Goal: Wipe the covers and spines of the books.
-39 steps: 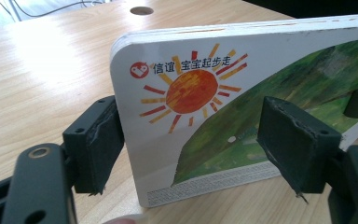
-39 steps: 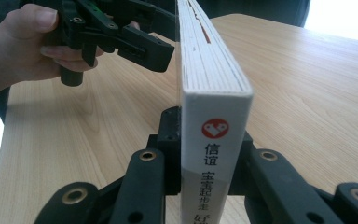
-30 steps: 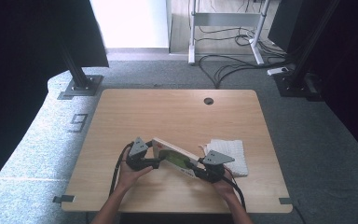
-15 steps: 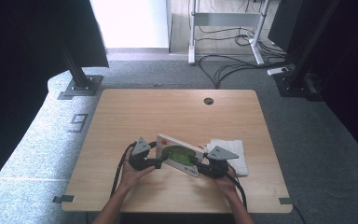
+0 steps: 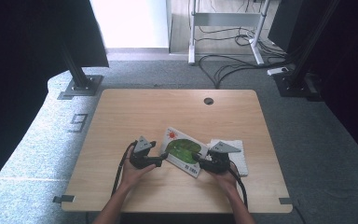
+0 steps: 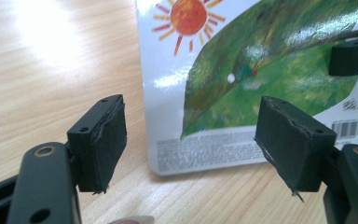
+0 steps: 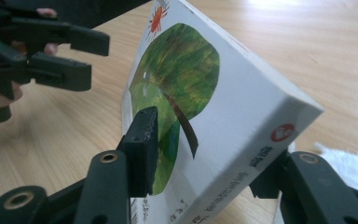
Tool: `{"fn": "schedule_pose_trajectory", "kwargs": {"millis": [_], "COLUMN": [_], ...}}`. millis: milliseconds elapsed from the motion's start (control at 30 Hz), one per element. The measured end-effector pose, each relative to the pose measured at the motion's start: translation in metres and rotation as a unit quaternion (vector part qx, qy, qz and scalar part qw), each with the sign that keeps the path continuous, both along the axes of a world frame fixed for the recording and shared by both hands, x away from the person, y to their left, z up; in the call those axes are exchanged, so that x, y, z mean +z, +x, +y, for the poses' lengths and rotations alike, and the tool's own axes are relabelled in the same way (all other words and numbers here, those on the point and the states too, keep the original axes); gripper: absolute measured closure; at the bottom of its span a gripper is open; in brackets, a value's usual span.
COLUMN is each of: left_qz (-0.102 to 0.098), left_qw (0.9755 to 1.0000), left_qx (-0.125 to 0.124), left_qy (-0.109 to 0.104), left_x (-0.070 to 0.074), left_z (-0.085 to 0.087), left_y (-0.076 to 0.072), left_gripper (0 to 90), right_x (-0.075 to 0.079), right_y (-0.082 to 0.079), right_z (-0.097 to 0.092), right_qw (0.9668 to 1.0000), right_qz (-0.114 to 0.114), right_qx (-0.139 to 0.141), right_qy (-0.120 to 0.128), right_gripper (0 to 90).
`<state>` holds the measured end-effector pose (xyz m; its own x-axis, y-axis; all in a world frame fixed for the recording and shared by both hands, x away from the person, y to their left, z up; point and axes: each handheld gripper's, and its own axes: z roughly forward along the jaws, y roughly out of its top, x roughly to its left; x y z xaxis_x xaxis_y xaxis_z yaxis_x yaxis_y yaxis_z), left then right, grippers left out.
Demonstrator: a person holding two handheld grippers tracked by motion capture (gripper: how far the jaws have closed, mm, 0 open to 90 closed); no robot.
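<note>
So we had a picture book (image 5: 182, 150) lying on the wooden bench (image 5: 135, 107), toward the near edge and roughly in the middle, back cover up with that green leaf and an orange sun on it, barcode at the near corner. Our left gripper (image 5: 161, 160) sat just beside the book's left edge, and from the left gripper view its fingers (image 6: 103, 140) were spread with nothing between them, the book (image 6: 261, 74) flat on the bench just past the tips and not touched. Our right gripper (image 5: 196, 159) was at the book's right end; its fingers had just been opening. In the right gripper view the book (image 7: 205, 107) sat between them, its spine end tilted up off the bench, one finger (image 7: 142, 140) close against the cover and the other tucked under the spine side, but we couldn't tell whether the pads were actually pressing. A white cloth (image 5: 238, 156) lay just to the right of the book, partly under our right hand (image 5: 224, 179). Our left hand (image 5: 133, 171) held its gripper from behind, cable trailing back.
</note>
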<state>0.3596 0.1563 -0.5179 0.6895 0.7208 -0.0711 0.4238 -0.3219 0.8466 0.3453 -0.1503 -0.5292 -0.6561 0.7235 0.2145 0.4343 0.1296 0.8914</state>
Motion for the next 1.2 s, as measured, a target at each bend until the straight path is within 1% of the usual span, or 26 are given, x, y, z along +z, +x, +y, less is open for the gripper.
{"fn": "schedule_pose_trajectory", "kwargs": {"millis": [67,167,233,267,400,467,533,633,667,700,833,933,1000,1033,1100,1200], "left_qz": [0.004,0.005,0.008,0.009,0.015,0.021,0.026,0.037,0.041,0.042,0.052,0.067,0.074,0.074,0.073,0.075], "left_qw": [1.0,0.9999,0.9998,0.9997,0.9996,0.9993,0.9991,0.9987,0.9984,0.9985,0.9982,0.9973,0.9968,0.9968,0.9967,0.9964], "left_qx": [0.0,0.004,0.004,0.004,0.002,0.002,0.004,0.004,0.004,0.004,0.002,0.003,-0.001,-0.004,-0.01,-0.013], "left_qy": [0.005,0.016,0.02,0.021,0.025,0.03,0.033,0.036,0.038,0.036,0.031,0.03,0.03,0.029,0.033,0.038], "left_x": [-0.002,-0.005,-0.006,-0.007,-0.009,-0.01,-0.012,-0.014,-0.015,-0.015,-0.019,-0.024,-0.025,-0.025,-0.025,-0.024], "left_z": [-0.001,-0.004,-0.005,-0.006,-0.009,-0.011,-0.013,-0.015,-0.017,-0.017,-0.019,-0.018,-0.018,-0.018,-0.02,-0.02], "left_y": [0.001,0.003,0.004,0.005,0.008,0.01,0.012,0.016,0.018,0.019,0.024,0.028,0.028,0.028,0.027,0.025], "left_gripper": [25.0,25.0,24.9,24.9,24.5,24.4,24.0,23.4,23.1,22.7,22.9,22.7,22.6,22.7,22.7,22.7], "right_x": [-0.002,-0.005,-0.007,-0.007,-0.008,-0.008,-0.008,-0.008,-0.009,-0.009,-0.008,-0.006,-0.005,-0.004,-0.002,-0.001], "right_y": [0.003,0.007,0.009,0.011,0.015,0.016,0.017,0.02,0.021,0.021,0.024,0.027,0.029,0.03,0.033,0.036], "right_z": [-0.001,-0.002,-0.003,-0.004,-0.005,-0.005,-0.005,-0.006,-0.006,-0.006,-0.005,-0.003,0.0,0.002,0.006,0.014], "right_qw": [0.9999,0.9993,0.9987,0.9985,0.9972,0.9969,0.9964,0.9945,0.9942,0.9941,0.9926,0.9914,0.9904,0.9901,0.9897,0.9888], "right_qz": [0.013,0.032,0.045,0.05,0.067,0.072,0.076,0.093,0.096,0.097,0.105,0.113,0.117,0.117,0.117,0.116], "right_qx": [-0.008,-0.018,-0.022,-0.022,-0.032,-0.033,-0.037,-0.046,-0.046,-0.047,-0.056,-0.058,-0.06,-0.061,-0.057,-0.051], "right_qy": [0.004,-0.002,0.003,0.006,-0.002,-0.001,-0.005,-0.012,-0.01,-0.012,-0.025,-0.031,-0.043,-0.049,-0.059,-0.078], "right_gripper": [47.8,42.8,42.1,41.4,36.7,35.9,33.2,30.0,29.5,28.2,24.3,22.9,20.2,19.1,18.1,15.3]}}
